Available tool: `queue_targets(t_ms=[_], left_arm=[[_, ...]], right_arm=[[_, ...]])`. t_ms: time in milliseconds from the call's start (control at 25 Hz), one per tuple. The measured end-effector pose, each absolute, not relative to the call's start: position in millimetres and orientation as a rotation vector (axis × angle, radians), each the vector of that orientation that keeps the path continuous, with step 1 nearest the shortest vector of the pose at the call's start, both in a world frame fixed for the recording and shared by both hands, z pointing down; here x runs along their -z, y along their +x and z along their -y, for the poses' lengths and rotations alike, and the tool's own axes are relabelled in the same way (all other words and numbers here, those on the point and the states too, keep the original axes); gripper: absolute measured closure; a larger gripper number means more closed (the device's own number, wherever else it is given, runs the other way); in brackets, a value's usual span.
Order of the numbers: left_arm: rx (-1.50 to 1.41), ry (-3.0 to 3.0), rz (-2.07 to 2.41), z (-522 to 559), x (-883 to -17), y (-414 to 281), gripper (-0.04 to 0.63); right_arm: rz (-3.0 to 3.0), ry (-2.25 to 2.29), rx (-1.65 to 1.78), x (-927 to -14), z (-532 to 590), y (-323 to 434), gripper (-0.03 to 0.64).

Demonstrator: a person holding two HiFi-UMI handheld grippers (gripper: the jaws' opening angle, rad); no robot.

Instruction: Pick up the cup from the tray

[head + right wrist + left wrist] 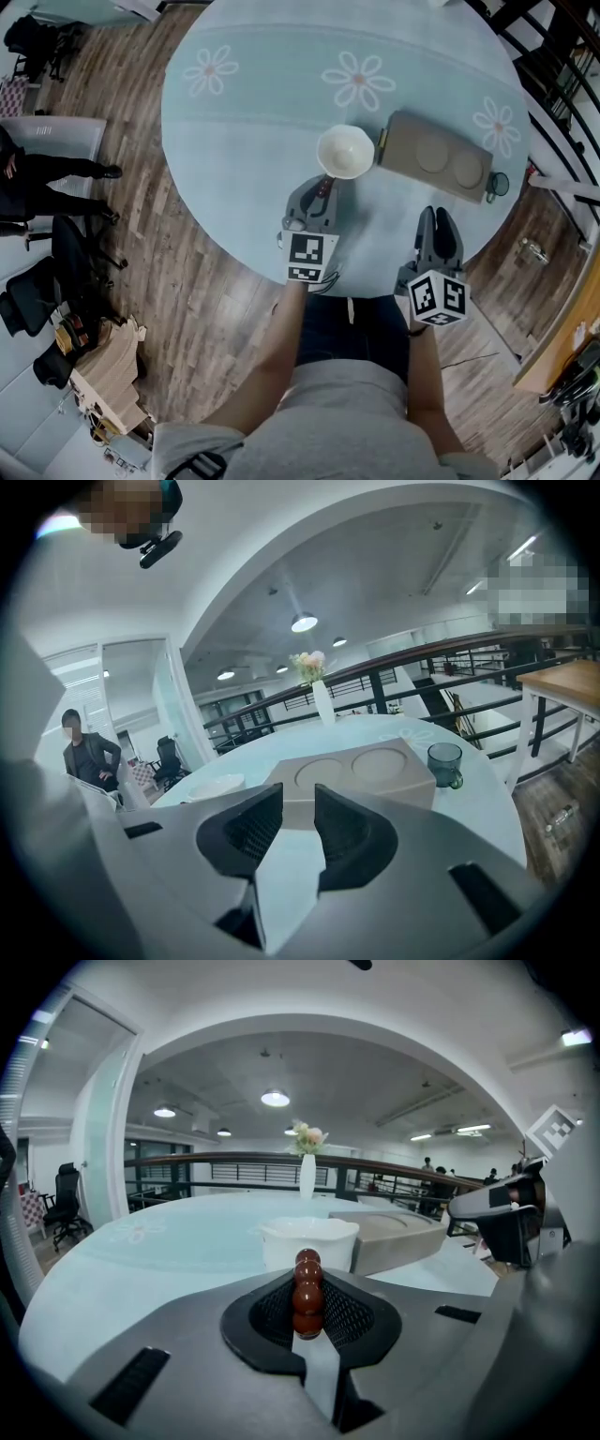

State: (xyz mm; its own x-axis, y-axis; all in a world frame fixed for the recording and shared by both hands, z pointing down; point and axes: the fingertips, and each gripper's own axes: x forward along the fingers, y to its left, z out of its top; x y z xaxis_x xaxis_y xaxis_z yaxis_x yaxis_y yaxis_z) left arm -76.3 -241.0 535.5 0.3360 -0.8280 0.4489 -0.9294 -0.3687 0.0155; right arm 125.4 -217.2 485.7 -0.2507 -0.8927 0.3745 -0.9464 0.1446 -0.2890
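We look down on a round, pale blue-green desk point(253, 122) printed with daisies. The left gripper point(321, 187) has its jaws closed on a short row of red-brown balls point(307, 1293), and it holds them just short of a white bowl point(345, 150). We judge that this hand is parked there, clear of the task. The bowl looks empty.

To the bowl's right lies a tan tray point(403, 150) with two round recesses, both empty. The cup point(498, 184), small, dark green glass with a handle, stands at the tray's right end. It is just beside the tray and, as far as we can tell, on the desk rather than in a recess. We see nothing inside it.

The right gripper point(438, 220) hovers over the desk's near edge, jaws apart with nothing between them. It points at the tray's long side, and the cup sits to the right of that line. We judge this hand is readied for the pick and must swing right to reach the cup.
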Motion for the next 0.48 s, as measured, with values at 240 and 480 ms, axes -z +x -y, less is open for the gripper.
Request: queue_targets(t_ms=[240,480], left_arm=[[-0.543,2.376,1.587,236.3,-539.6,-76.6,0.558],[-0.516,2.372,1.613,231.6,-546.1,-77.4,0.557]], right_arm=[[2.293,1.841,-0.717,-484.8,214.8,122.6,0.515],[2.293,1.835,-0.716,-485.3,212.0,119.6,0.515]])
